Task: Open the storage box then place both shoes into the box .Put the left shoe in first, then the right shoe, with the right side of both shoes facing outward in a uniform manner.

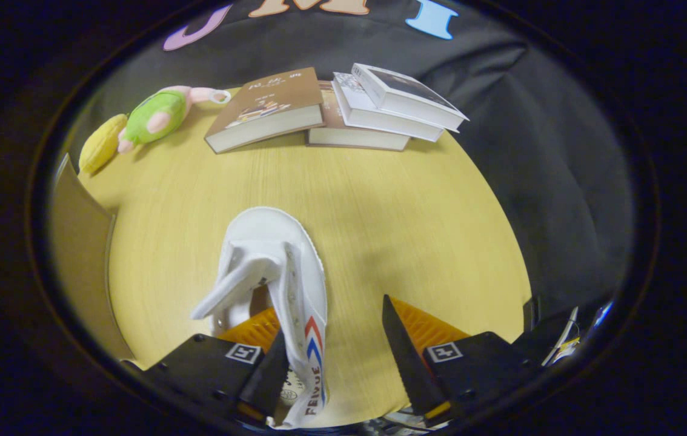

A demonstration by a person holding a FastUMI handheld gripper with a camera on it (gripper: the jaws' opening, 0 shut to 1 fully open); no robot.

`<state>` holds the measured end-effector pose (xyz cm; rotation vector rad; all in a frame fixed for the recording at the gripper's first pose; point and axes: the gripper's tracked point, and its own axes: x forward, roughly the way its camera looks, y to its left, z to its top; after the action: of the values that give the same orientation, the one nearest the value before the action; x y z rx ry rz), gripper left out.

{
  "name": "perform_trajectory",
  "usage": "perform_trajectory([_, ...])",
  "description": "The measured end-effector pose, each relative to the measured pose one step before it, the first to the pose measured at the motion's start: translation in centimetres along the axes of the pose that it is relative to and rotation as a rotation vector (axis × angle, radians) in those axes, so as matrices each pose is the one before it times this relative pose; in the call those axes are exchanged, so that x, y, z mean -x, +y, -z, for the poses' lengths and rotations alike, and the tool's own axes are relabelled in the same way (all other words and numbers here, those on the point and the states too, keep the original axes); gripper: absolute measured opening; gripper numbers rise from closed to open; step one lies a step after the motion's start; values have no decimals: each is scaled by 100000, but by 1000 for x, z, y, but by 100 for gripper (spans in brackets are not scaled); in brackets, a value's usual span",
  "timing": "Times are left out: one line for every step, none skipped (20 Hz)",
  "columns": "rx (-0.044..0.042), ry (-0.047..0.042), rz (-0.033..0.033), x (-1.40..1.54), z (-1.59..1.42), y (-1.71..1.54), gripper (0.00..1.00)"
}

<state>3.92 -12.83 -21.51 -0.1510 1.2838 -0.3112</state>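
1. The tool (334,348) stands open, its fingers spread wide.
2. A white shoe (277,272) lies on the worktop (392,218), its heel against the left finger (271,369).

I see gripper (334,357): two black finger blocks, each with square white-bordered marker on top; ribbed wedge pads (422,327); thin cables near right block.

Shoe (277,266) white canvas, matt; table (392,218) smooth pale wood; toy (152,116) plush.
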Motion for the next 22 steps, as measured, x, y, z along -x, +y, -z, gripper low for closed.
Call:
perform_trajectory([1407,192,-804,-100,2,603,70])
perform_trajectory([1400,337,364,89,-77,539,61])
perform_trajectory([1482,178,846,42,95,500,51])
perform_trajectory([2162,-534,2380,193,-156,172,42])
perform_trajectory([1689,-677,2983,276,-10,-163,32])
perform_trajectory([-170,213,1844,-199,53,66,22])
perform_trajectory([-1150,-32,778,68,79,35,22])
perform_trajectory([65,-319,-53,38,11,35,22])
perform_trajectory([-39,89,80,-55,46,-29,21])
perform_trajectory([-576,251,25,38,30,10,21])
perform_trajectory([1081,-51,855,-154,1,-286,21])
perform_trajectory([326,-293,401,-277,-171,-15,16])
perform_trajectory([2294,1297,1632,-97,440,-501,15])
perform_trajectory([426,-913,1156,815,33,159,11])
perform_trajectory([-1107,-276,618,-294,-207,-53,7])
perform_trajectory([-625,-549,800,47,-54,60,7])
perform_trajectory([254,393,519,175,68,72,7])
perform_trajectory([415,947,339,298,290,119,7])
perform_trajectory([-166,1021,863,275,203,-111,7])
perform_trajectory([-39,632,844,385,327,-44,7])
perform_trajectory([-465,1105,708,385,484,-67,7])
perform_trajectory([-1002,1098,197,663,498,-21,7])
